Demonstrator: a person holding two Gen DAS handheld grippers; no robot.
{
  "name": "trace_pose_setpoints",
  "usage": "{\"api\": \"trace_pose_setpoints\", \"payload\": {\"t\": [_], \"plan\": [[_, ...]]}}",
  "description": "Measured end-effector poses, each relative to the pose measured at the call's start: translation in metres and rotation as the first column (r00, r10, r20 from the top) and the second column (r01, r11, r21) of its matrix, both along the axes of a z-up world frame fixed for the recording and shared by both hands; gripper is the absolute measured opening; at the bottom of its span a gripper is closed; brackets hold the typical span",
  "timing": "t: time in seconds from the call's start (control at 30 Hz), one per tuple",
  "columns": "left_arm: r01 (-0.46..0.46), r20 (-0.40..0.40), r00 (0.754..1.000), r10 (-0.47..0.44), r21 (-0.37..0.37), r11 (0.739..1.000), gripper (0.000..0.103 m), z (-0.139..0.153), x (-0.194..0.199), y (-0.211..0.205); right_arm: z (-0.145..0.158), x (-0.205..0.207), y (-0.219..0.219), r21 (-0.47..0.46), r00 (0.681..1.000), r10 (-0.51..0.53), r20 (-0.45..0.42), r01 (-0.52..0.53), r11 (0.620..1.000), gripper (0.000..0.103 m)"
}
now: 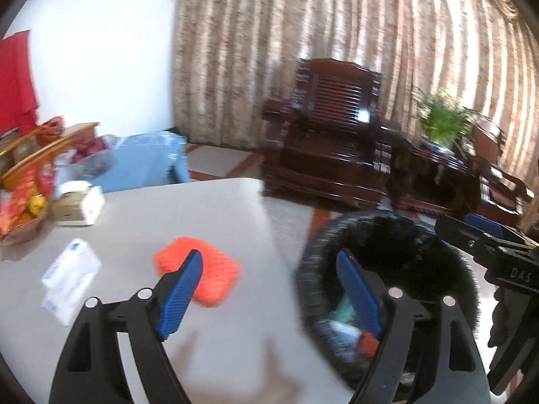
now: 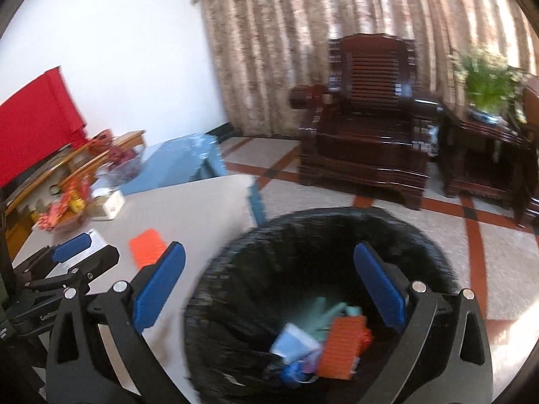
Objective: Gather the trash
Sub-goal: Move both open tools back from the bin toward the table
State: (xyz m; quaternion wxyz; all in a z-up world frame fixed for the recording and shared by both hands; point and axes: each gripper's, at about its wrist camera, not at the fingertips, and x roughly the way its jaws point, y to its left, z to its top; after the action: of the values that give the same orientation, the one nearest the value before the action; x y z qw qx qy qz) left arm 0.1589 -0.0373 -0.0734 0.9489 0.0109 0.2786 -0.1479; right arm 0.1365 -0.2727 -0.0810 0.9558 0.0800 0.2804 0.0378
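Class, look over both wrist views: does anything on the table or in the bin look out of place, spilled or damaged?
Nothing looks spilled or damaged. The orange packet and the white box lie loose on the table beside the bin, not yet collected. Motion blur hides finer detail.

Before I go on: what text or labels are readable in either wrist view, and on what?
"DAS": white letters on the black body of the right claw, seen in the left wrist view.
White lettering on the black left claw body, right wrist view: too blurred to read.
Blue print on the white rectangular packet on the grey table: too blurred.
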Motion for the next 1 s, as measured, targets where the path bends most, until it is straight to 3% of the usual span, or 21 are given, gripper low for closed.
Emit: {"api": "trace_pose_setpoints", "payload": {"t": [0.2,0.47,0.73,1.0], "plan": [[-0.133,0.014,0.991,0.133,0.006,0.991,0.08,-0.004,0.002,0.061,0.006,0.023,0.065,0.011,0.992,0.123,0.021,-0.123,0.992,0.098],[-0.284,0.023,0.959,0.283,0.028,0.959,0.08,-0.016,0.006,0.131,-0.003,0.048,0.146,-0.031,0.964,0.264,0.038,-0.262,0.964,0.098],[-0.358,0.015,0.934,0.358,0.05,0.932,0.08,-0.032,0.012,0.171,-0.034,0.08,0.187,-0.075,0.961,0.277,-0.026,-0.278,0.958,0.098],[-0.414,-0.022,0.909,0.417,0.084,0.906,0.08,-0.052,0.027,0.204,-0.076,0.115,0.198,-0.121,0.965,0.235,-0.119,-0.249,0.961,0.098]]}}
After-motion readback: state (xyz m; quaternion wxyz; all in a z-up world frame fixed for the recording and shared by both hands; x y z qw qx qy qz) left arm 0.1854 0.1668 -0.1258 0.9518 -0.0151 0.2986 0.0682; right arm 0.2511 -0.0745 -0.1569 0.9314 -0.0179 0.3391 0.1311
